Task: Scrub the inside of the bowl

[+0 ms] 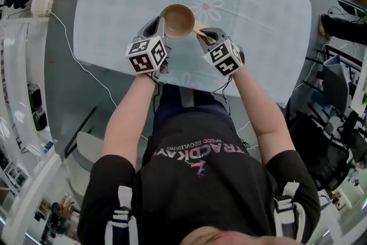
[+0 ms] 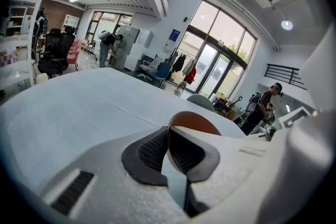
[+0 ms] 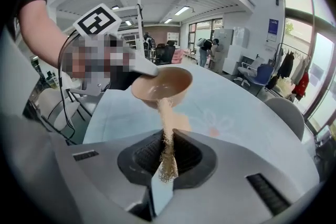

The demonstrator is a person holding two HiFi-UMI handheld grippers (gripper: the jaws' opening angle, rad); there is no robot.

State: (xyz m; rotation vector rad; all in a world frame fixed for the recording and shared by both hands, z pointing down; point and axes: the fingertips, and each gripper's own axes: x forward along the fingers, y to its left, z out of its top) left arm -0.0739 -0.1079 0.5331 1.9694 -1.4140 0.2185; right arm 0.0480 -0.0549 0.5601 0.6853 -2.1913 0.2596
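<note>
The jaws of my left gripper point(image 2: 168, 138) are pinched narrow on the rim of the brown bowl point(image 2: 193, 121). Those of my right gripper point(image 3: 167, 140) clamp a tan fibrous scrubber point(image 3: 166, 113). Both forearms reach forward with the grippers tilted down, holding the bowl over the flowered table point(image 1: 258, 20). The scrubber's far end seems to touch the bowl's near wall. In the left gripper view, my jaws hide most of the bowl.

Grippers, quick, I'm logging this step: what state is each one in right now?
Left gripper: closed on the rim of the bowl.
Right gripper: closed on a fibrous scrubber.
</note>
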